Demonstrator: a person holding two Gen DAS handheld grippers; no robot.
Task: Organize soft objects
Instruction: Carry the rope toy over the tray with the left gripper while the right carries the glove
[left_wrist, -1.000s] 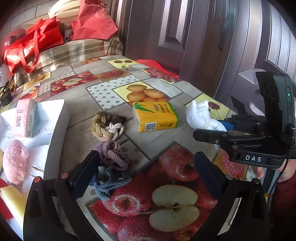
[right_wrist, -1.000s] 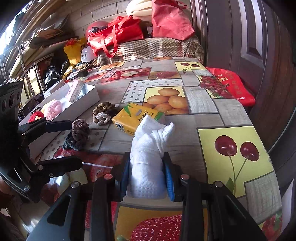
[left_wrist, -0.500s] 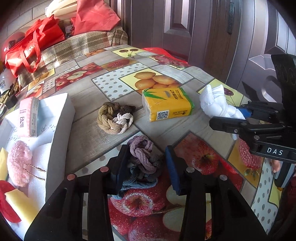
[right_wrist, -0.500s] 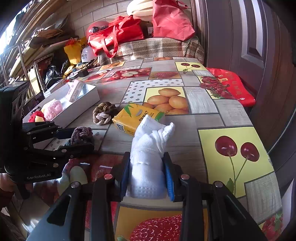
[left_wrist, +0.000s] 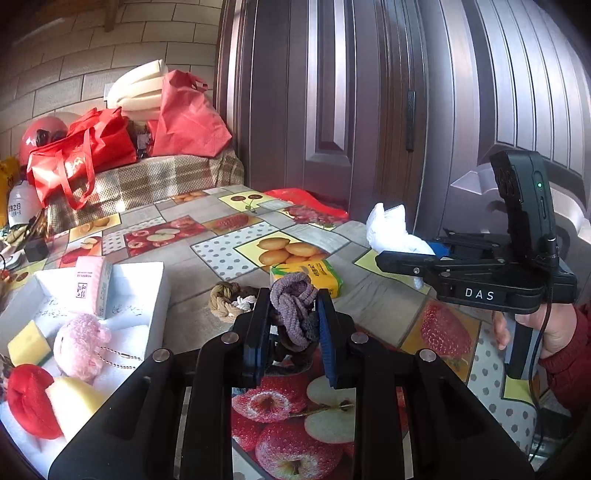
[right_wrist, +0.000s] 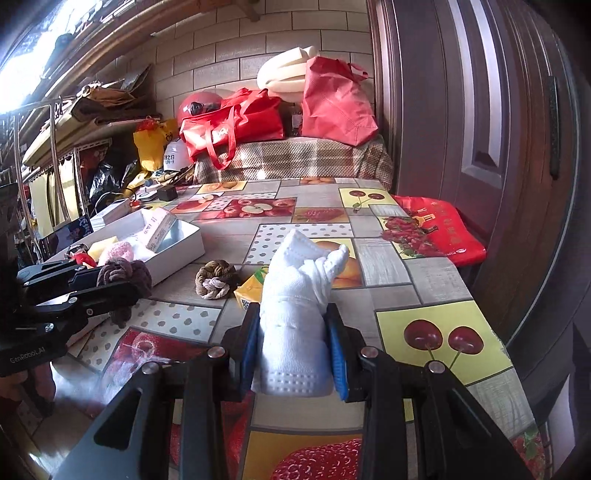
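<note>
My left gripper (left_wrist: 293, 300) holds a purple and dark knotted rope bundle (left_wrist: 291, 291) just above the table. Its jaws are closing the last bit and both pads press on the bundle. From the right wrist view the same gripper (right_wrist: 110, 290) and bundle (right_wrist: 123, 275) show at the left. My right gripper (right_wrist: 293, 314) is shut on a rolled white cloth (right_wrist: 295, 291), held off the table. A white box (left_wrist: 157, 295) at the left holds a pink plush (left_wrist: 81, 343), sponges and a red item. A tan knot (left_wrist: 223, 299) and a yellow tissue pack (left_wrist: 328, 278) lie on the table.
The fruit-print tablecloth (right_wrist: 436, 332) ends at the right, close to a dark wooden door (right_wrist: 480, 129). A red bag (right_wrist: 439, 236) lies past that edge. Red bags (left_wrist: 81, 151) sit on a plaid-covered bench behind the table. A hand in a red sleeve (left_wrist: 561, 332) holds the right gripper.
The left gripper went from wide open to shut on the purple bundle and lifted it off the table. Both views have tilted upward. The right gripper rose a little, its grip on the white cloth unchanged.
</note>
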